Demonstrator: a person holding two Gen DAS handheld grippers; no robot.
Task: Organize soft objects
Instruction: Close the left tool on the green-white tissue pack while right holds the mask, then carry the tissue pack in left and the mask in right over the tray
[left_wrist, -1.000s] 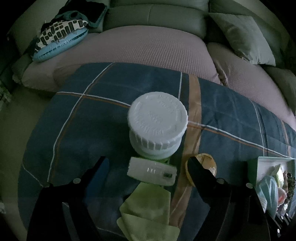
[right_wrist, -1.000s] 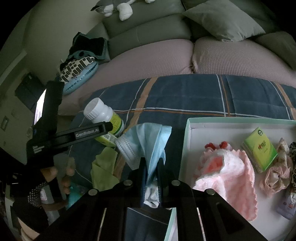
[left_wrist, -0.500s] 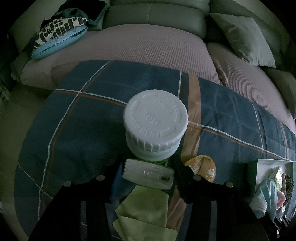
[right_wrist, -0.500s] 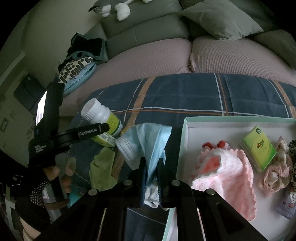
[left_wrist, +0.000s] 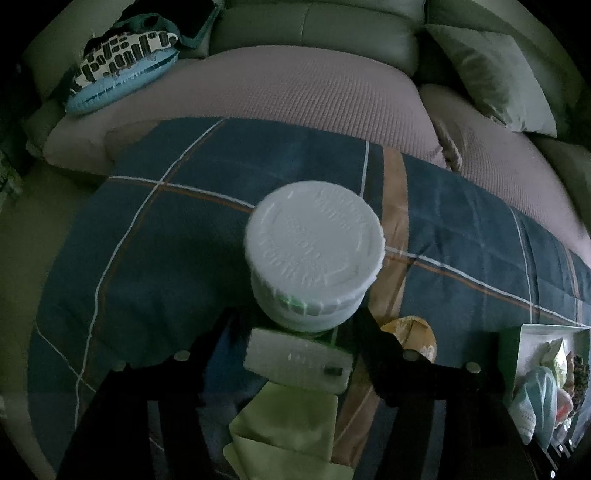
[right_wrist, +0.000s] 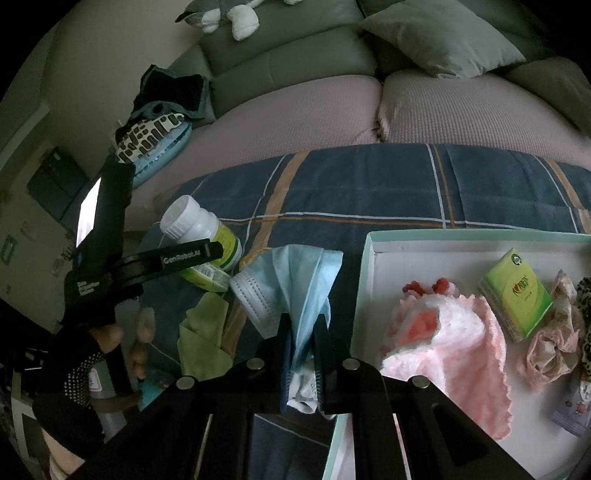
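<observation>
Blanket (right_wrist: 369, 184), blue plaid, spread before the sofa. Box (right_wrist: 369, 295), white with pale green rim, holding pink cloth (right_wrist: 461, 332) and tissue pack (right_wrist: 517, 291). Bottle (right_wrist: 199, 236), white-capped, tilted, clamped in the left gripper (left_wrist: 299, 332); hard, best set aside from the box. Face mask (right_wrist: 295, 284), light blue, pinched in the right gripper (right_wrist: 301, 347) just beside the box rim; carry right over the wall, release inside.

Readable print in view

"GenRobot.AI" runs in white along the left gripper (right_wrist: 207, 254); embossed lettering on the bottle cap (left_wrist: 314, 251) is too blurred to read.
</observation>
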